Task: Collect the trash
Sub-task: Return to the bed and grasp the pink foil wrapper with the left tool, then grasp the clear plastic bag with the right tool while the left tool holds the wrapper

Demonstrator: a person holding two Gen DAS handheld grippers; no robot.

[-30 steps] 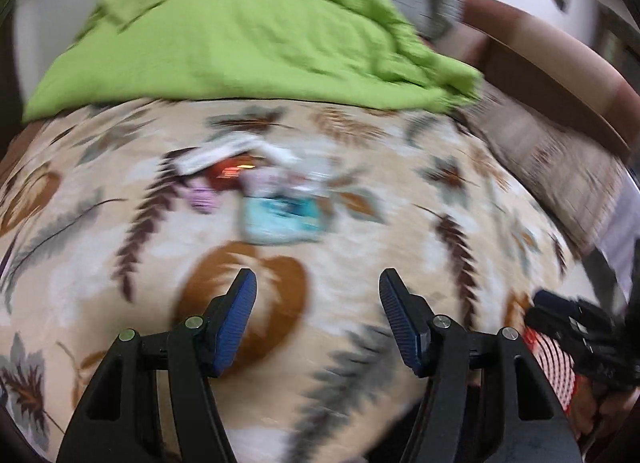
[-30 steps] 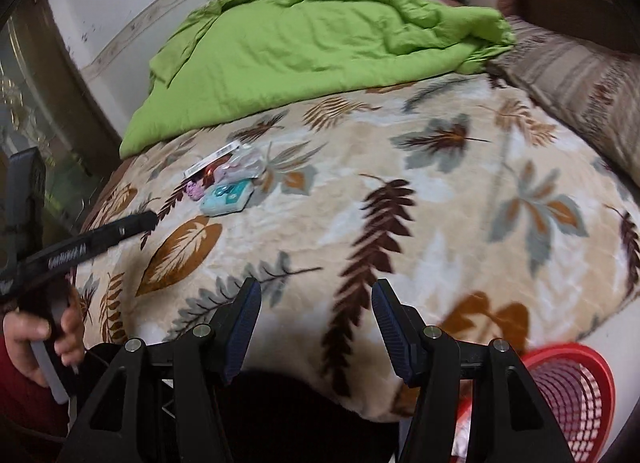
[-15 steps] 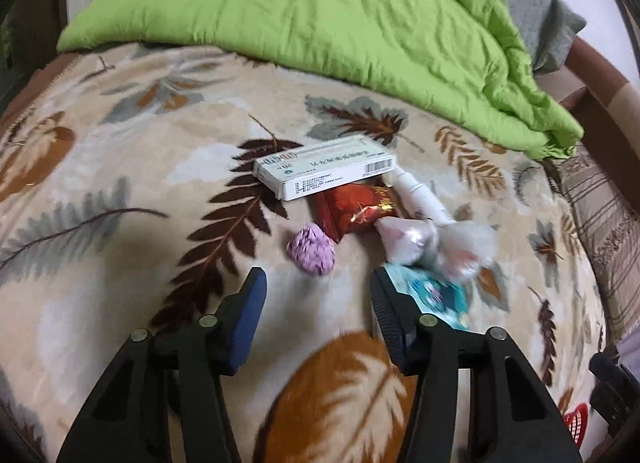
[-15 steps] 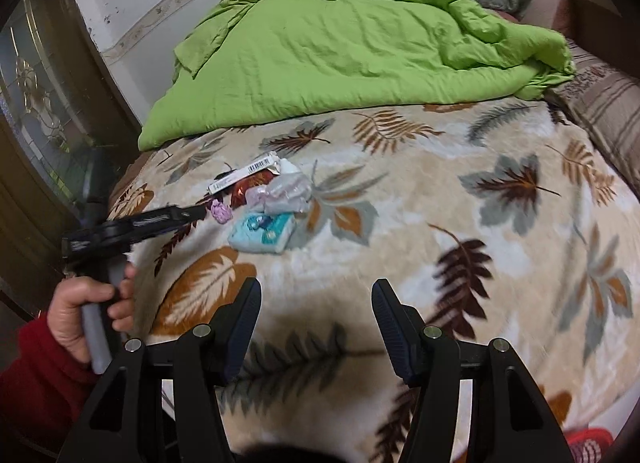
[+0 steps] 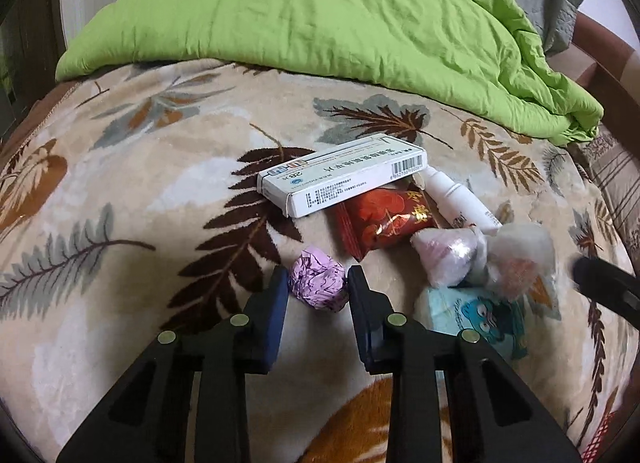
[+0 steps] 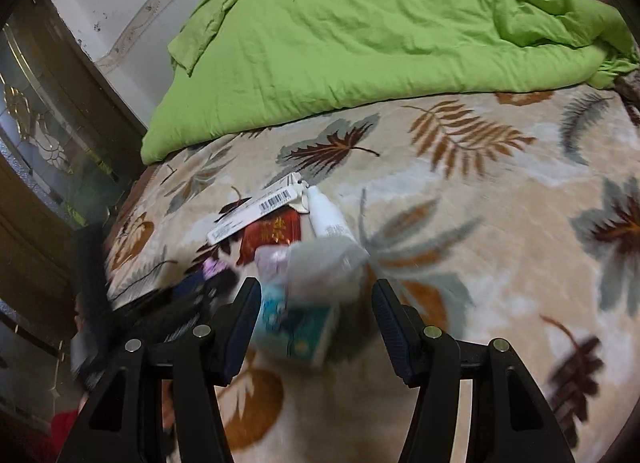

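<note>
A pile of trash lies on the leaf-patterned blanket [image 5: 120, 191]. It holds a white box [image 5: 340, 179], a red packet [image 5: 384, 223], a white bottle [image 5: 456, 199], two clear-wrapped lumps [image 5: 444, 259] and a teal tissue pack [image 5: 480, 315]. At the pile's near left sits a purple foil ball [image 5: 318, 283]. My left gripper [image 5: 318, 281] is closing on it, with a pad against each side. My right gripper [image 6: 316, 291] hangs open just over the tissue pack [image 6: 296, 327] and a clear lump [image 6: 320, 267], touching nothing. The right view is blurred.
A rumpled green quilt [image 5: 320, 15] covers the far half of the bed, with a striped pillow [image 5: 616, 183] at the right. A red basket [image 5: 600, 435] shows past the bed's near right corner. A wood and glass cabinet [image 6: 40, 123] stands left of the bed.
My left gripper came down onto the pile and its jaws narrowed around the purple foil ball. My right gripper swept left across the bed up to the pile, jaws unchanged.
</note>
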